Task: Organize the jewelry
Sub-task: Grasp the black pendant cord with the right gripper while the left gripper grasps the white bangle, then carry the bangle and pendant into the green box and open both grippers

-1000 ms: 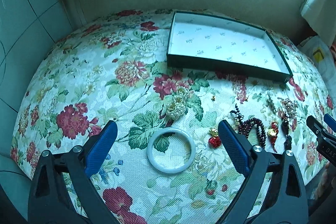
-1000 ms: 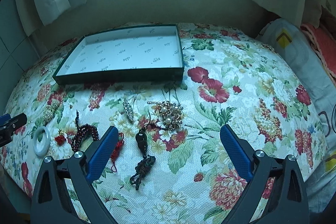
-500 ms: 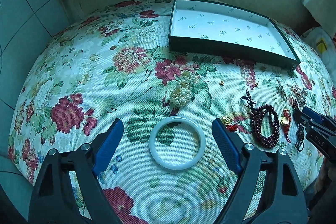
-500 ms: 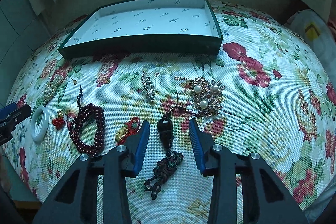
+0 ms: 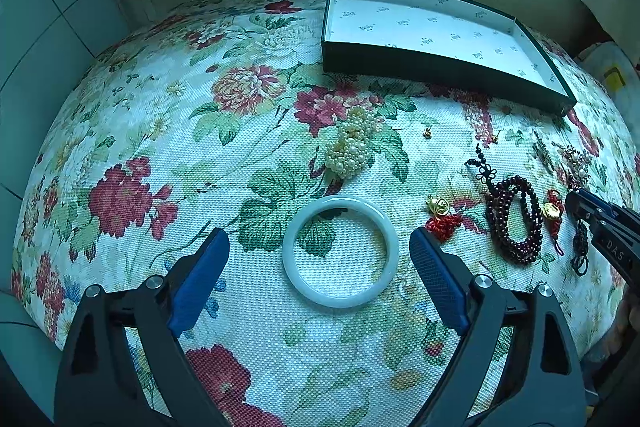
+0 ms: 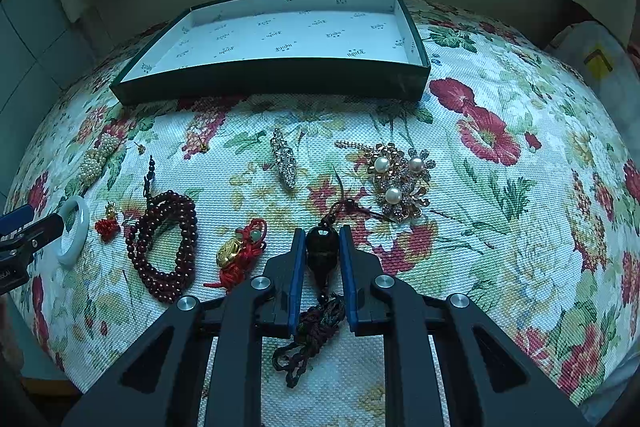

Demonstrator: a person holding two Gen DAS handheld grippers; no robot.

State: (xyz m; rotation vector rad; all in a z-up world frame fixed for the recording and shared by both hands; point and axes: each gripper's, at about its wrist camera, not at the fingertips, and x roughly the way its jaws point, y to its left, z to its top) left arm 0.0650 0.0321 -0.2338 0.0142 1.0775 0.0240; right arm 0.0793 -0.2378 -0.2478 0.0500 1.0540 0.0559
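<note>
Right gripper (image 6: 323, 247) has its blue pads closed in tight on the dark teardrop pendant (image 6: 322, 247), one pad against each side of the stone; pendant lies on the floral cloth (image 6: 500, 235), its dark braided tassel (image 6: 310, 339) trailing toward the camera between the gripper arms. Just left of the pendant, a gold charm on red knotted cord (image 6: 240, 255), then the dark red bead bracelet (image 6: 164, 243) coiled in loops, then a small red knot charm with gold bead (image 6: 107, 225). Far of the pendant, a narrow rhinestone hair clip (image 6: 285, 165); to its right a gold flower brooch with three pearls (image 6: 398, 179), close to the pendant's cord. Pearl cluster piece (image 6: 96, 159) sits far left. Green-walled box (image 6: 280, 81) with white printed lining stands at the far side, nothing visible inside it.

Left gripper (image 5: 319, 251) is spread wide, blue pads well apart, nothing between them but the white jade bangle (image 5: 340, 250), which lies flat on the cloth; pads flank it on both sides without touching. Pearl cluster (image 5: 352, 145) just far of the bangle. Right of the bangle: red knot charm with gold bead (image 5: 440, 217), bead bracelet (image 5: 514, 217), gold and red charm (image 5: 554, 211). Tiny gold stud (image 5: 427, 133) on cloth between pearls and box. Box wall (image 5: 440, 61) at far right. Tip of the right gripper shows at the right edge of this view
</note>
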